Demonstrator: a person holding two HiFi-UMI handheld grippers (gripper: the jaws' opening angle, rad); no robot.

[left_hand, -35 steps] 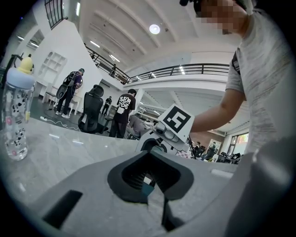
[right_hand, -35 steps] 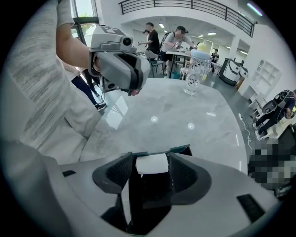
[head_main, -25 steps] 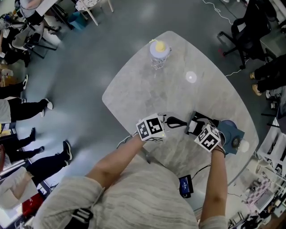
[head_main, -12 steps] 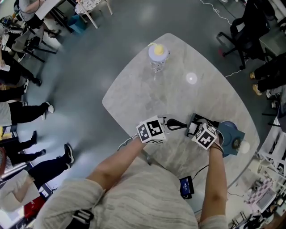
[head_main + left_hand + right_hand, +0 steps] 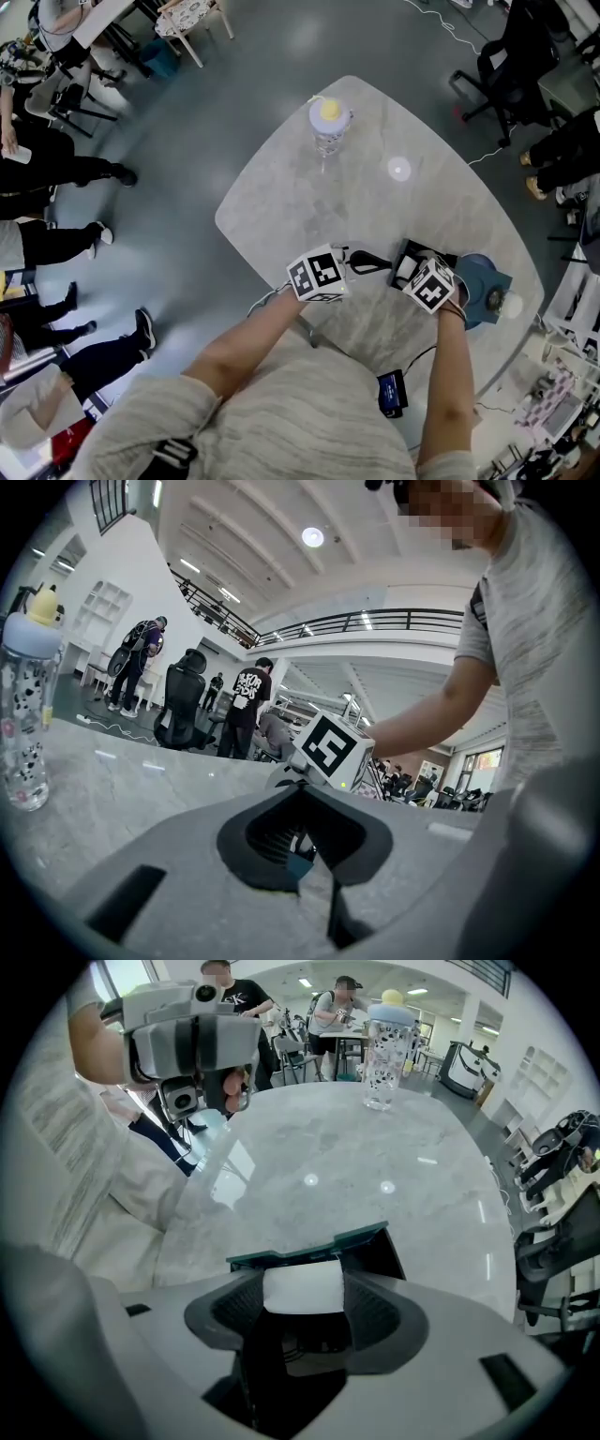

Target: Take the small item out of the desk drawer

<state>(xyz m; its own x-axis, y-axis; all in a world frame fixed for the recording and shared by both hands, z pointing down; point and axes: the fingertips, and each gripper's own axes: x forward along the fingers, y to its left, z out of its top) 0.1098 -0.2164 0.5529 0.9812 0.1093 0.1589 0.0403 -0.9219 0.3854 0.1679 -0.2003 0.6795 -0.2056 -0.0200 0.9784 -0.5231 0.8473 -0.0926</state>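
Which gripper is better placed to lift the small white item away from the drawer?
Right. The right gripper clamps the white block just above the open drawer; the left gripper stands beside, jaws together, holding nothing.

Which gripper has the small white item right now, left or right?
The right gripper: its jaws are clamped on the white block, at the open drawer. The left gripper has its jaws together, with nothing between them.

Lighting: bright, even, from ceiling lamps [image 5: 313, 537]. Glare: round reflections on your desk [image 5: 281, 206]. Shadows: soft. Distortion: heavy fisheye, black corners in your gripper views. Focus: nearest foreground blurred.
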